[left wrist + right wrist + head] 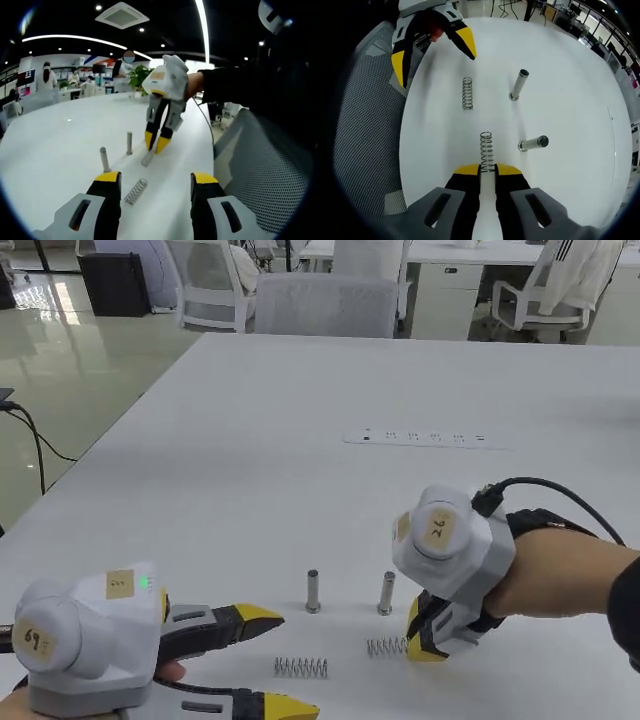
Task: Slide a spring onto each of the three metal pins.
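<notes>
**A:** State of the right claw [487,171]?

**B:** Clenched on one end of a spring [486,145]. The rest of the coil sticks straight out ahead of the jaws, along the claw's own line. It looks low and flat against the tabletop [300,490].

**A:** Pins?

**B:** Two in sight, both upright and bare. The near pin [386,593] stands just beyond the held spring, close to the right claw. The far pin [313,592] stands apart from it, on the side of the left claw [282,662].

**A:** So the axes disagree.

**B:** Yes. The spring's axis runs flat across the tabletop and the pin's axis is vertical. My read is that the coil must be tipped upright, free end down over the near pin's top, before it can slide on. The right claw is plainly the nearer one for that.

**A:** Left claw?

**B:** Released, jaws wide apart, grasping nothing. A loose spring [301,668] lies on the tabletop just ahead of it. Its long axis runs roughly along the jaws' direction, and it sits nearer the far pin.
</notes>
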`<action>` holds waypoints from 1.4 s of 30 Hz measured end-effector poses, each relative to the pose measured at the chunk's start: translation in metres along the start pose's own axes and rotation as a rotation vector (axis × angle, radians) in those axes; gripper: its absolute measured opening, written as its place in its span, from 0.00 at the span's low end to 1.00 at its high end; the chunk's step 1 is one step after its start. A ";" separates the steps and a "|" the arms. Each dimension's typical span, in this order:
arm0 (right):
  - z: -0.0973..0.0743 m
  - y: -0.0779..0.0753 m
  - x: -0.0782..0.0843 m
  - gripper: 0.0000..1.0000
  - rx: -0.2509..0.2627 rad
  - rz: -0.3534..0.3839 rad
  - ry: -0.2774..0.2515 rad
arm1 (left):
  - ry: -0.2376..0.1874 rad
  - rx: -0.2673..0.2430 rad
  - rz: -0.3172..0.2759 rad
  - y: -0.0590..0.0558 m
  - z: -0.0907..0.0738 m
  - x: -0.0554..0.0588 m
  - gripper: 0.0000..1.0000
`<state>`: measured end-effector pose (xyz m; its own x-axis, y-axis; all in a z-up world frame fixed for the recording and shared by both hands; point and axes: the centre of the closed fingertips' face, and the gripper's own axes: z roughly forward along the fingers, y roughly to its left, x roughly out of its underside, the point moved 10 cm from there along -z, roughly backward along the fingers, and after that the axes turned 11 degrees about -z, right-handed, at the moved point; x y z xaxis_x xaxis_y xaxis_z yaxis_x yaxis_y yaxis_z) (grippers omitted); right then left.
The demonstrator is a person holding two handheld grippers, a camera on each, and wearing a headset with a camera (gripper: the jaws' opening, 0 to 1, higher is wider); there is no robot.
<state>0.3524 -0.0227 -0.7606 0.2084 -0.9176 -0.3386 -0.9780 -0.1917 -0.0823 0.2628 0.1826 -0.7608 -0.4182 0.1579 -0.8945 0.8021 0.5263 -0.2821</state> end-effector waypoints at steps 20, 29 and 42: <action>-0.042 0.017 -0.031 0.08 0.027 -0.049 -0.105 | 0.042 0.079 0.090 0.000 0.017 -0.028 0.44; -0.051 0.023 -0.046 0.08 0.036 -0.093 -0.116 | 0.040 0.107 0.121 -0.003 0.025 -0.036 0.37; -0.057 0.030 -0.060 0.08 0.028 -0.145 -0.122 | 0.027 0.133 0.169 -0.008 0.028 -0.035 0.18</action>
<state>0.3102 0.0066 -0.6894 0.3485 -0.8318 -0.4320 -0.9373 -0.3078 -0.1635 0.2834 0.1498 -0.7365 -0.2827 0.2583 -0.9238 0.9104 0.3756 -0.1736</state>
